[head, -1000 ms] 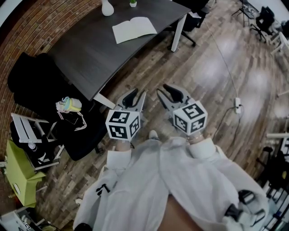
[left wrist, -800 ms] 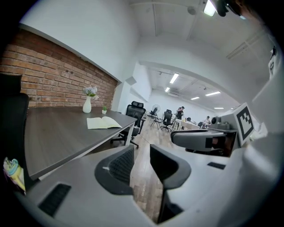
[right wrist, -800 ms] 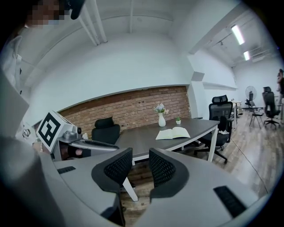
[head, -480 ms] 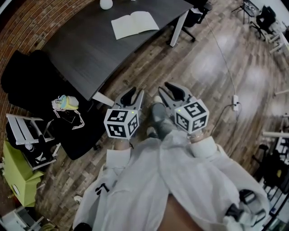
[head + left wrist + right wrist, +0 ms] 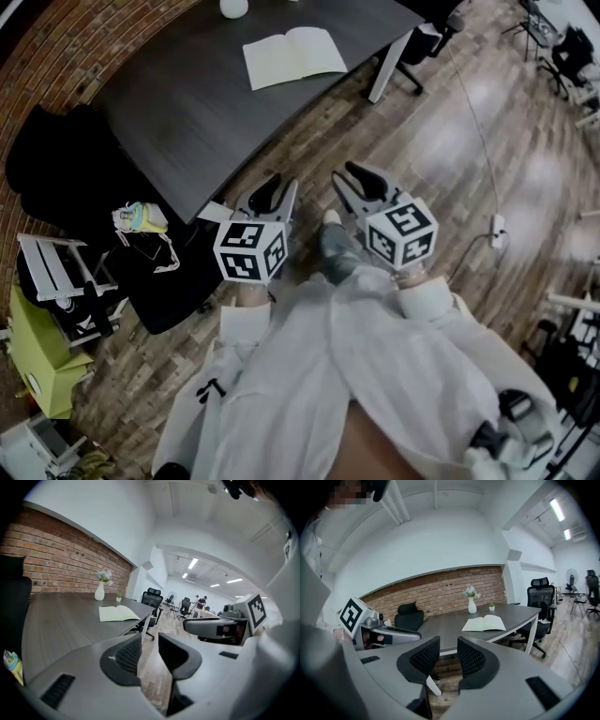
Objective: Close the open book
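Dark grey desk point(image 5: 178, 103) ahead and left of the gripper fingers point(image 5: 267, 195), standing on a wood-plank floor point(image 5: 450, 159). Brick wall point(image 5: 436, 590) beyond the desk. Black office chairs: one point(image 5: 408, 613) left of the fingers, one point(image 5: 540, 595) right. Ceiling strip lights point(image 5: 556, 509) above right.

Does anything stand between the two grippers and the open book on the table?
Nothing visible does. The left gripper and right gripper hang open over the floor; only bare table lies before the open book. The vase stands beyond it.
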`<state>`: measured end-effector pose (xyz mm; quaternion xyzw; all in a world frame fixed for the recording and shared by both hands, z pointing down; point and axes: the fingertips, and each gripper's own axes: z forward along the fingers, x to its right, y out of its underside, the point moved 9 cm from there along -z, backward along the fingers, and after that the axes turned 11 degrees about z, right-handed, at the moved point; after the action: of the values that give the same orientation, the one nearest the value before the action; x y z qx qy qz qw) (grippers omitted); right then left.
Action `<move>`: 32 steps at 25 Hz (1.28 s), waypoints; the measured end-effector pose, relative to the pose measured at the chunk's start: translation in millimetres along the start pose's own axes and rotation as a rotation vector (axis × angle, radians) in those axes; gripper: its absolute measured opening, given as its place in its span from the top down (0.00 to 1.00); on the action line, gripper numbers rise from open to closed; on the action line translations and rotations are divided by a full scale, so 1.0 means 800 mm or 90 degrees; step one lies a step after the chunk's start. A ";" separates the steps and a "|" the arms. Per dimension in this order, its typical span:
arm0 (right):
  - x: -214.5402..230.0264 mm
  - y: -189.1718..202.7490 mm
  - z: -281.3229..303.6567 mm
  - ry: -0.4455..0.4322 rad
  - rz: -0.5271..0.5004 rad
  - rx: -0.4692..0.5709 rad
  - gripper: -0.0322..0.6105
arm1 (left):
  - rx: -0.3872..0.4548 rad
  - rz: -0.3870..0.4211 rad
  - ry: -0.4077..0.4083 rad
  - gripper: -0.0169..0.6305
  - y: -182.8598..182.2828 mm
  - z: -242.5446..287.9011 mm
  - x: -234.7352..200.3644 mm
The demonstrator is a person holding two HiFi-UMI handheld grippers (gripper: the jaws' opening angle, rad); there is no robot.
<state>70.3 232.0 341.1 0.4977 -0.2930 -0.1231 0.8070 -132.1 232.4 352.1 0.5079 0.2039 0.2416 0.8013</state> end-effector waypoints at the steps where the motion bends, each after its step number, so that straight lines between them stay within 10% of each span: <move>1: 0.009 -0.005 0.008 -0.004 -0.001 -0.002 0.80 | 0.000 -0.001 -0.004 0.83 -0.005 0.011 -0.005; 17: 0.158 -0.134 0.119 -0.075 -0.025 -0.008 0.80 | 0.028 -0.009 -0.090 0.83 -0.113 0.160 -0.064; 32: 0.188 -0.138 0.165 -0.106 0.007 -0.043 0.80 | -0.011 -0.045 -0.116 0.83 -0.112 0.189 -0.093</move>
<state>122.4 9.1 340.9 0.4565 -0.3570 -0.1696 0.7971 -89.2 47.2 336.5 0.5134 0.1459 0.1672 0.8289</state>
